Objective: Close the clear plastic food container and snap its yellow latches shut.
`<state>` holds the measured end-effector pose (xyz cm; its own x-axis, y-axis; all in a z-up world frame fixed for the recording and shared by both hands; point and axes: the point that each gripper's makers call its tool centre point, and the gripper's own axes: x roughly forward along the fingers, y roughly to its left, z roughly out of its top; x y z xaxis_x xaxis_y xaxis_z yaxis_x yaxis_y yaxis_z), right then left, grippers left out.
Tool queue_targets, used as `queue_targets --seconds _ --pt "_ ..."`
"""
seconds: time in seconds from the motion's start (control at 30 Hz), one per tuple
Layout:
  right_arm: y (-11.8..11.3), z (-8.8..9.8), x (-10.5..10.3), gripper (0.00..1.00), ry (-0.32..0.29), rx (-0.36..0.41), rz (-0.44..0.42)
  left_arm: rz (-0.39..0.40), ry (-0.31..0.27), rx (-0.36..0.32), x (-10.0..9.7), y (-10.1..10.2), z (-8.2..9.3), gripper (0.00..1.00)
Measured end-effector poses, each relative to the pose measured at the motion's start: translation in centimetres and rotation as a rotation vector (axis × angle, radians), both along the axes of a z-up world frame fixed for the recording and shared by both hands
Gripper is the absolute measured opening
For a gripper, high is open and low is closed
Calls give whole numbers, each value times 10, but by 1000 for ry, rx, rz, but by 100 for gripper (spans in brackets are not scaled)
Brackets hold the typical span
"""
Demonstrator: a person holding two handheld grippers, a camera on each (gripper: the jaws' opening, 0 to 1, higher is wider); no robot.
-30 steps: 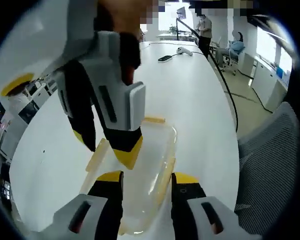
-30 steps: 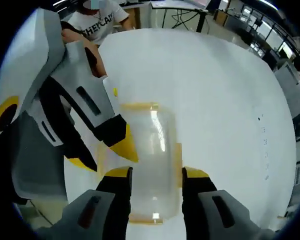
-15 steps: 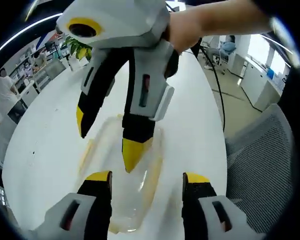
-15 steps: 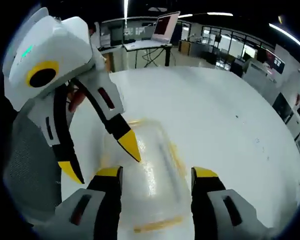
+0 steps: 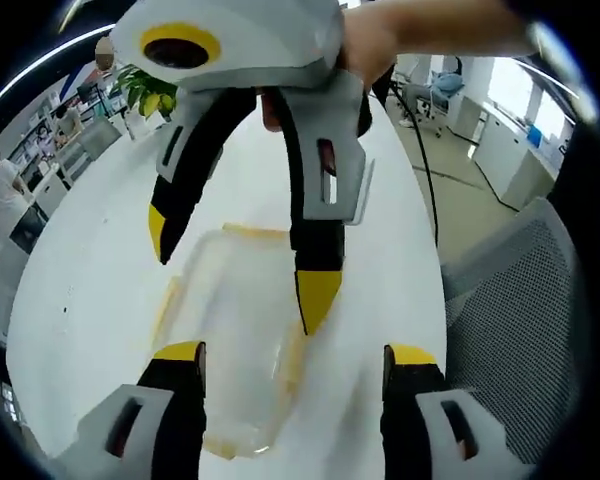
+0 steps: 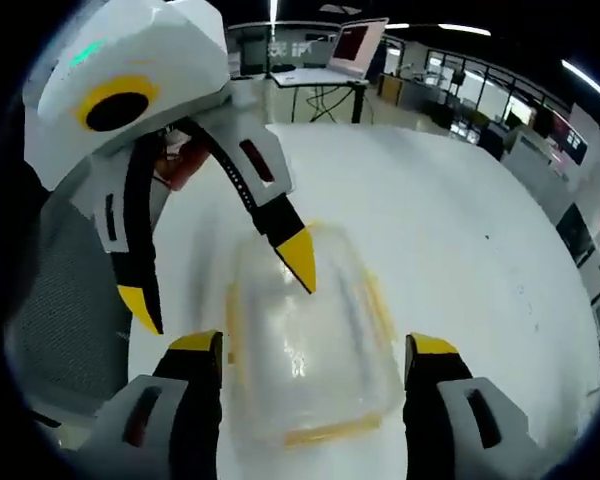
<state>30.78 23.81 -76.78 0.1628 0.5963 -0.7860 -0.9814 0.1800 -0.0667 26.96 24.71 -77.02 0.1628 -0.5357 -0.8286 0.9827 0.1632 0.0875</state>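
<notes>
Both grippers stand with jaws spread wide and grip nothing. We see the left gripper (image 5: 290,365) low in its own view, its yellow-tipped jaws either side of the clear container (image 5: 235,335), which lies on the white worktop (image 5: 90,300) with its lid down. From above in that view the right gripper (image 5: 242,262) reaches in, one tip over the container's right edge near a yellow latch (image 5: 293,355). In the right gripper view, the right gripper (image 6: 315,360) straddles the container (image 6: 310,345), and the left gripper (image 6: 225,275) comes in from the left, one tip above the lid. Beside the worktop stands a mesh chair (image 5: 510,330).
</notes>
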Motion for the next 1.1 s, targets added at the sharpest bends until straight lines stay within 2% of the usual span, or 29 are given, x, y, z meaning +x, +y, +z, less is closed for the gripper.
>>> queue_targets --seconds 0.03,0.13,0.2,0.23,0.27,0.3,0.33,0.37,0.4,0.47,0.57,0.7,0.9,1.1 --pt "-3 -2 -3 72 8 -24 6 -3 -7 10 1 2 0 74" --pt "-6 -4 -3 79 -29 -65 38 11 -8 34 4 9 -2 84" --pt "-11 -9 -5 86 -31 -110 56 13 -20 48 7 12 -3 90" --pt "-14 -12 -9 88 -12 -139 66 8 -23 60 8 13 -5 93" --pt "-18 -15 -14 92 2 -180 76 -1 -19 80 7 16 -6 94" --pt "-18 -15 -14 98 -14 -195 87 -9 -18 104 7 19 -8 95" --pt "-18 -16 -13 99 -47 -222 113 -19 -23 153 8 25 -11 98" --pt "-23 -18 -16 100 -36 -253 118 -32 -17 176 7 27 -12 99" --pt "-28 -23 -14 100 -66 -310 122 -37 -18 209 8 30 -13 99" --pt "-28 -26 -11 100 -97 -329 141 -53 -53 250 14 32 -14 99" --pt "-32 -33 -8 99 -100 -350 133 -88 -115 321 26 36 -15 99" --pt "-35 -32 -3 97 -93 -353 112 -51 -80 317 33 34 -17 99" --pt "-33 -29 -3 94 -71 -344 115 -75 -72 360 41 38 -25 99" --pt "-32 -31 -2 89 -35 -332 109 -88 -33 362 41 38 -33 99"
